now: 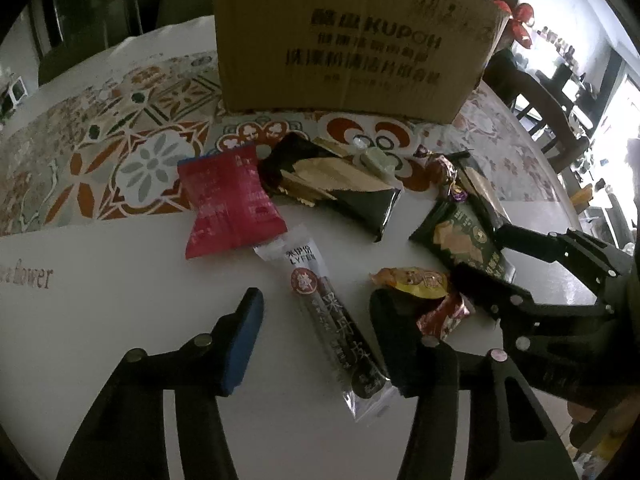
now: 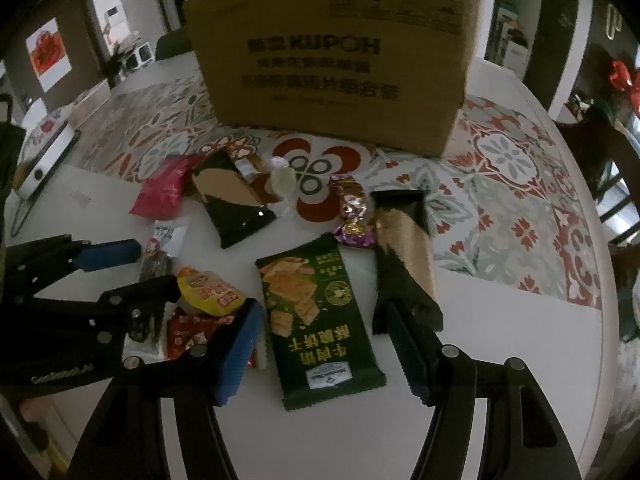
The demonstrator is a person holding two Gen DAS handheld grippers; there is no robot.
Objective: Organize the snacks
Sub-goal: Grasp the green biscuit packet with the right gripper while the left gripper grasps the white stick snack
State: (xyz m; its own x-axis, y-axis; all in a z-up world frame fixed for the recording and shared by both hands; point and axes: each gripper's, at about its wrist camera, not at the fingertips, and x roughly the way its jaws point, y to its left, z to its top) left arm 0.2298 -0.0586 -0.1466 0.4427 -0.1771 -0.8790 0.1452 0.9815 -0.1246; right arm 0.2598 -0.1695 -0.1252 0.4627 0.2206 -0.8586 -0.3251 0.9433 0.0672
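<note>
Several snack packets lie scattered on the white surface in front of a cardboard box, which stands upright on a patterned mat. We take the box as our landmark. Straight in front of its left part we see a red pouch and, beside that, a black and gold packet with a small pale green sweet at its far edge. Nearer to us than the red pouch lies a long clear stick pack, and our left gripper is spread wide with this pack between its fingers, not touching either pad as far as we can tell. To the right of the stick pack sit a yellow packet and a small red wrapper. In front of the box's middle lies a dark green cracker bag, flat and printed side up. Our right gripper is also spread, its fingers either side of the green bag's near end. Right of the green bag lies a second black and gold packet, and between it and the box sits a purple foil sweet.
</note>
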